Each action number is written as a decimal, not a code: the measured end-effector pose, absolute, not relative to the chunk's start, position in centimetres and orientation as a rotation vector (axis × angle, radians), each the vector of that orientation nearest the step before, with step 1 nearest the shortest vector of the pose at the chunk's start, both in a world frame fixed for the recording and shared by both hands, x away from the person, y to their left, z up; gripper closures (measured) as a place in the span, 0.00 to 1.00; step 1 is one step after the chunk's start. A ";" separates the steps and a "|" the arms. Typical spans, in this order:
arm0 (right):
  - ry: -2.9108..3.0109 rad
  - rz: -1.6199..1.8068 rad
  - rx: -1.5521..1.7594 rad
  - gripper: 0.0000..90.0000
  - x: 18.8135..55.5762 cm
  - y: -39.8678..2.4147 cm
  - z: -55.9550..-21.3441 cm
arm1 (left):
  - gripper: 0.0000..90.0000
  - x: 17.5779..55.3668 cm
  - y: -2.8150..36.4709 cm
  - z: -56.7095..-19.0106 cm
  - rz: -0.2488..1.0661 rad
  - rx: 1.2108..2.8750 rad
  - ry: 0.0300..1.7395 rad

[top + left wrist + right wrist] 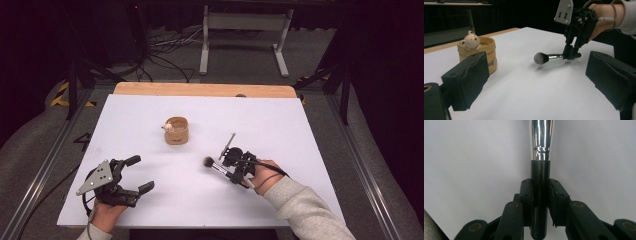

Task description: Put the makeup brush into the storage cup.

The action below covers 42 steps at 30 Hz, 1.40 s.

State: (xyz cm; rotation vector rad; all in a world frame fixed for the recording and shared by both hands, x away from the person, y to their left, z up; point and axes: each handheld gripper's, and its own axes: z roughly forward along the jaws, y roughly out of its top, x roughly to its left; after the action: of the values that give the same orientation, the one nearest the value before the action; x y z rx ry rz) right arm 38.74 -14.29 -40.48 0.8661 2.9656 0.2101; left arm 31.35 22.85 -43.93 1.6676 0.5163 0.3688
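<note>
Looking from the high view, you hold the right claw (231, 169) closed on a makeup brush (216, 166) over the white counter (280, 125) — its dark bristle head points to the left, toward the counter's middle. Your left claw (139, 174) rests near the front left edge, jaws wide apart and holding nothing. A small tan cup (176, 131) with a bear figure (170, 128) on its rim stands well apart from both.

From the left gripper view, the two black jaws stand far open; between them you see the brush (548, 57) held level just above the counter (524, 87) by the other claw (571, 54), and the cup (485, 51) at the left.

From the right gripper view, the jaws press both sides of the brush's black handle (539, 187) — the silver ferrule (541, 138) goes up.
</note>
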 end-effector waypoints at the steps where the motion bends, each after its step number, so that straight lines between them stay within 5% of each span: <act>1: 2.954 0.240 0.869 0.84 38.6 -14.4 -40.2 | 0.06 31.4 22.8 -44.0 0.367 1.667 0.523; 18: 2.768 0.746 0.819 0.84 36.7 -17.5 -36.6 | 0.05 32.2 21.2 -42.6 0.325 1.693 0.485; 42: 2.510 1.292 0.637 0.84 34.6 -19.6 -36.8 | 0.04 34.2 17.5 -39.2 0.276 1.654 0.402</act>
State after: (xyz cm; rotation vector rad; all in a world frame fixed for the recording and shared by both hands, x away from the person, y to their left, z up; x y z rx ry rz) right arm 34.59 -19.62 -36.80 0.6365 2.5097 1.2919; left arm 34.20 17.50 -39.17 1.6539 0.4021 0.2763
